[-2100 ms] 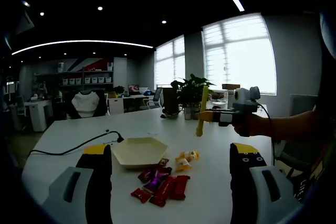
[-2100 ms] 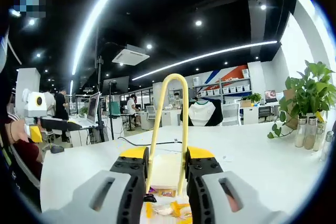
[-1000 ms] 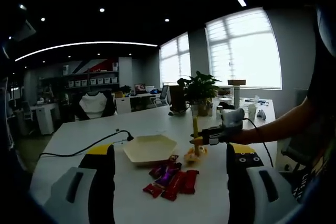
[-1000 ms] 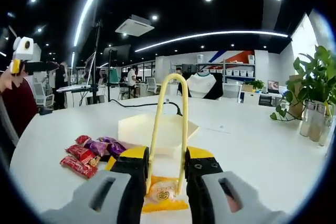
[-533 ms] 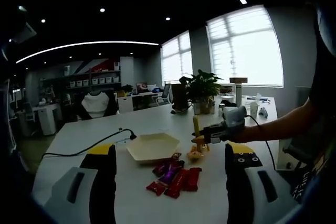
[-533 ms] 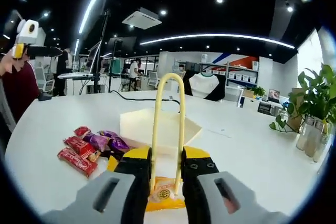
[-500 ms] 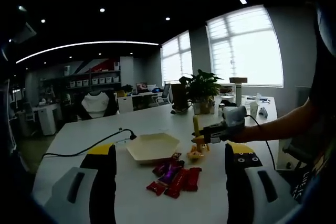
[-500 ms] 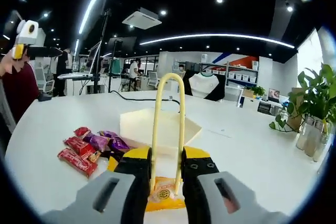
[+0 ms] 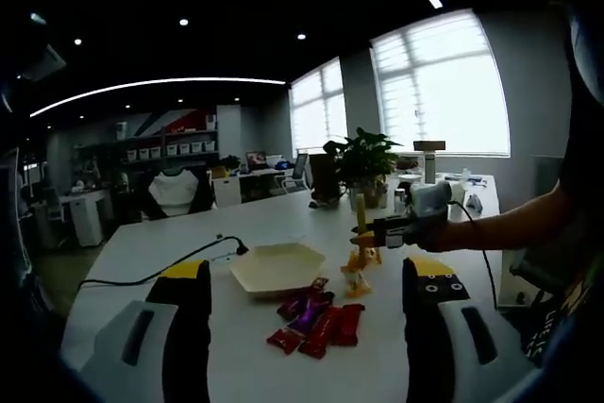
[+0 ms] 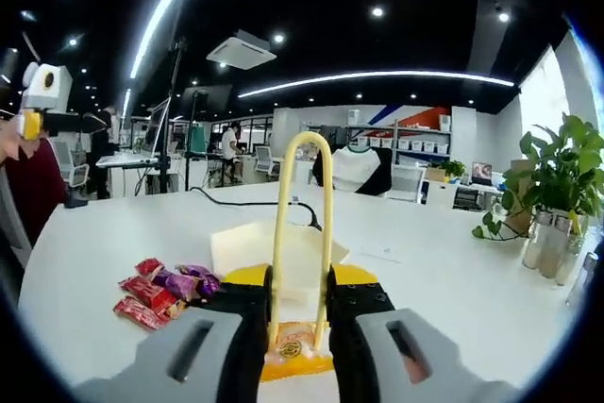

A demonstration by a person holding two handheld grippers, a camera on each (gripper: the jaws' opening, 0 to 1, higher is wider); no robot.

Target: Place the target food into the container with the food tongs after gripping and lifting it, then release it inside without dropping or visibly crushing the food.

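Right gripper [image 10: 299, 323] squeezes yellow tongs [image 10: 300, 233], which pinch a yellow snack [image 10: 294, 351], lifted above the table [image 10: 453, 290]. Dish [image 10: 274, 247] waits at 12 o'clock, unfilled. Left gripper [image 9: 302, 327] hangs open, holding nothing.

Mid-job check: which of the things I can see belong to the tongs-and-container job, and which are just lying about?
Job:
- right claw, shut on the yellow food tongs
- orange wrapped snack pinched in the tongs
- beige hexagonal tray

Lying about:
- red and purple wrapped candies
- black cable
- potted plant
- left claw, open, holding nothing
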